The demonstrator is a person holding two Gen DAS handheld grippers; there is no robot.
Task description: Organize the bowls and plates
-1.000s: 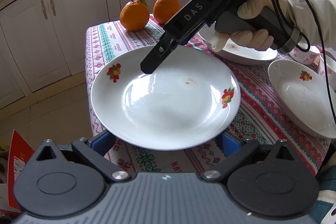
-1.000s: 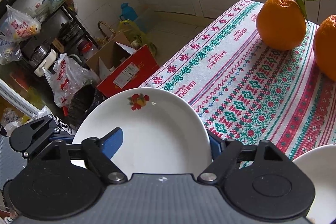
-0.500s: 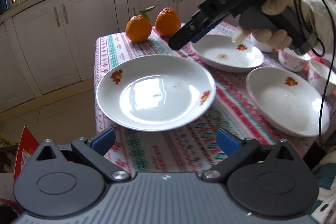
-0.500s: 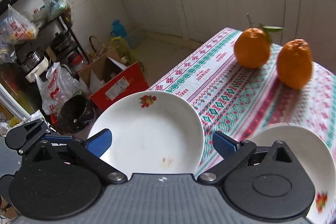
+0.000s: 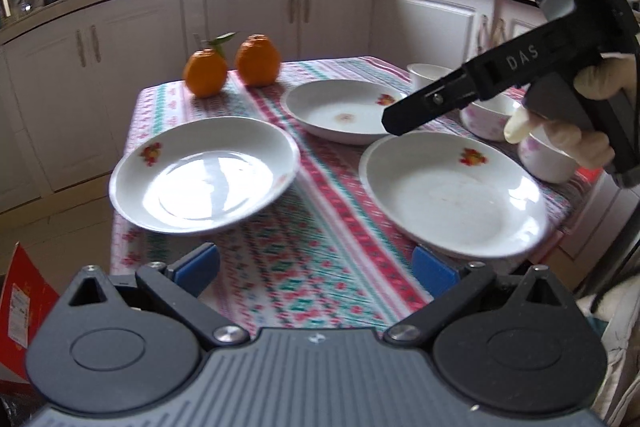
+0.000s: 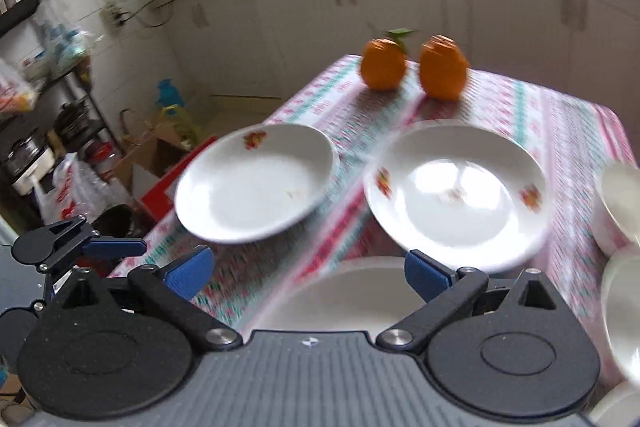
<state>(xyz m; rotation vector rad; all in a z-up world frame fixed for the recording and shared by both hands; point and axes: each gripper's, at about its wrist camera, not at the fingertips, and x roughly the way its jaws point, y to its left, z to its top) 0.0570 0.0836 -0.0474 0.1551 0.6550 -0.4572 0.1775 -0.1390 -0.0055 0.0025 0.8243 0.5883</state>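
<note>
Three plates lie apart on the tablecloth (image 5: 320,239): the left plate (image 5: 204,179) overhanging the table's left edge, the far plate (image 5: 340,111) behind it towards the two oranges (image 5: 232,69), and the near plate (image 5: 452,193) on the right. Pink-patterned bowls (image 5: 516,135) are clustered at the right edge. Nothing is stacked yet, so the sorting is judged to be at its start.

The right gripper (image 6: 308,269) is spread wide with nothing between its blue pads (image 6: 188,267); its jaws have just been opening. The left gripper (image 5: 316,267) is likewise spread and empty, held above the cloth.

For a clean pick, one plate's rim is best approached low and level, and the overhanging left plate offers the easiest edge. The rim should be pinched firmly, since glazed china is likely slippery, and the plate set centred on another.
</note>
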